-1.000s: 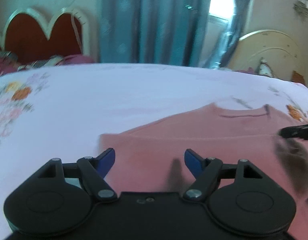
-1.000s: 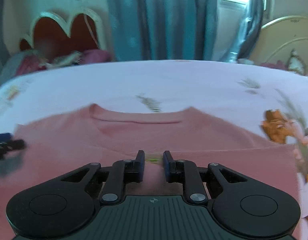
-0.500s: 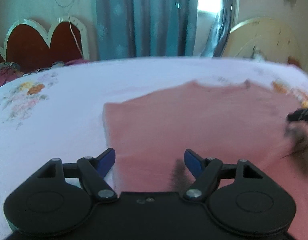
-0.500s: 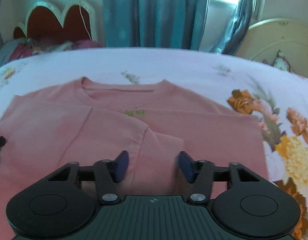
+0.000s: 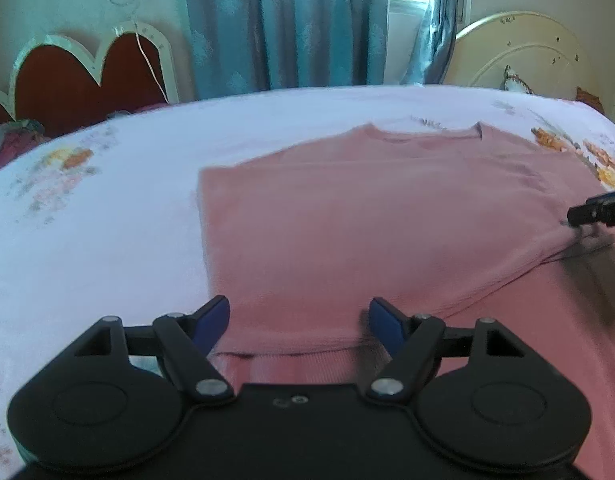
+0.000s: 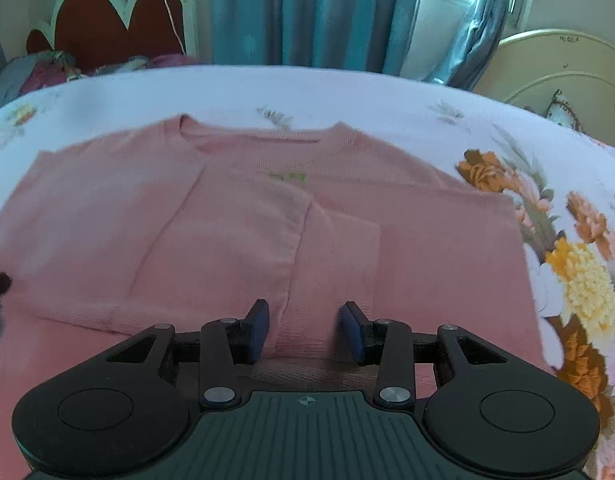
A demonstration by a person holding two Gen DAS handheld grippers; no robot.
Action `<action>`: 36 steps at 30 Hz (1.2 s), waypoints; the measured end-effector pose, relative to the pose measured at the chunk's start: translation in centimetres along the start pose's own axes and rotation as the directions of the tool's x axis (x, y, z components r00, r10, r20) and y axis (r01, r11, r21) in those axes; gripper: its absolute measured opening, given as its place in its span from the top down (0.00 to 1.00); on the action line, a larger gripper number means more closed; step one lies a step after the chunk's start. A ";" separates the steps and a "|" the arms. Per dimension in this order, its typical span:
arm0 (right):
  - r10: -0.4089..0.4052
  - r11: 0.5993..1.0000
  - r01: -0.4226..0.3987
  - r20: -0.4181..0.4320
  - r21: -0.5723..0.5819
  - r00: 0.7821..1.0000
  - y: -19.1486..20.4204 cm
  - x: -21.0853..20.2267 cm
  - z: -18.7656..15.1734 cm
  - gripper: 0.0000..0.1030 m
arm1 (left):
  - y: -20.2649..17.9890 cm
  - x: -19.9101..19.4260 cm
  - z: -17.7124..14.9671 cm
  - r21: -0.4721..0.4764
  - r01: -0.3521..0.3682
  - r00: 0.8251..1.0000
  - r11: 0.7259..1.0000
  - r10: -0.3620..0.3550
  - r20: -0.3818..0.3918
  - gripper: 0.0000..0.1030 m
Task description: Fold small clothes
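A pink sweater (image 5: 367, 216) lies flat on the white floral bedsheet (image 5: 107, 216), neck away from me, both sleeves folded in over the body. In the right wrist view the sweater (image 6: 235, 216) shows a green neck label (image 6: 287, 176) and the folded sleeve cuff between the fingers. My left gripper (image 5: 299, 320) is open and empty, hovering over the sweater's lower left edge. My right gripper (image 6: 305, 328) is open and empty over the folded sleeve; its tip also shows in the left wrist view (image 5: 599, 212).
A red scalloped headboard (image 5: 87, 76) and teal curtains (image 5: 291, 24) stand beyond the bed. A cream headboard (image 5: 523, 56) is at the far right. Bundled clothes (image 6: 47, 68) lie at the far left of the bed.
The right gripper opened from shut, letting go of the sleeve now lying folded on the body. Both grippers drew back toward the sweater's near end.
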State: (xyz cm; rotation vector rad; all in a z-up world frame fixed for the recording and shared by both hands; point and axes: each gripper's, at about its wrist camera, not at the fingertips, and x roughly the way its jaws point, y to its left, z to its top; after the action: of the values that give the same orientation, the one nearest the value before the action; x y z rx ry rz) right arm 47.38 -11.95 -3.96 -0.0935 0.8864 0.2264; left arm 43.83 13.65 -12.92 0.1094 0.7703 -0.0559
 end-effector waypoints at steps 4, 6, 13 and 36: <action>0.027 1.000 -0.027 0.049 0.003 0.998 0.1 -2.4 -0.1 0.62 | -0.4 -2.1 -0.4 -0.019 -0.039 0.999 0.999 0.039 0.028 0.21; 0.038 0.999 -0.038 0.068 0.004 0.997 -0.1 -3.6 -0.4 0.46 | -0.8 -3.0 -0.8 -0.018 -0.055 0.998 0.998 0.056 0.036 0.19; 0.075 0.997 -0.076 0.125 0.008 0.989 -3.3 -9.7 -4.1 0.34 | -2.7 -7.9 -3.8 -0.012 -0.060 0.997 0.998 0.061 0.047 0.22; 0.320 0.829 -0.285 0.009 0.482 0.947 -18.2 -21.8 -26.8 0.60 | -0.8 -20.4 -19.7 -0.408 0.127 0.984 0.904 -0.166 -0.063 0.58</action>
State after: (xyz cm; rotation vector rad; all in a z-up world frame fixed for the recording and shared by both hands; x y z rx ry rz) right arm 18.10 -37.77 -4.12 0.5113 1.0060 0.2951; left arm 15.50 15.43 -12.82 -0.3429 0.8713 -0.0335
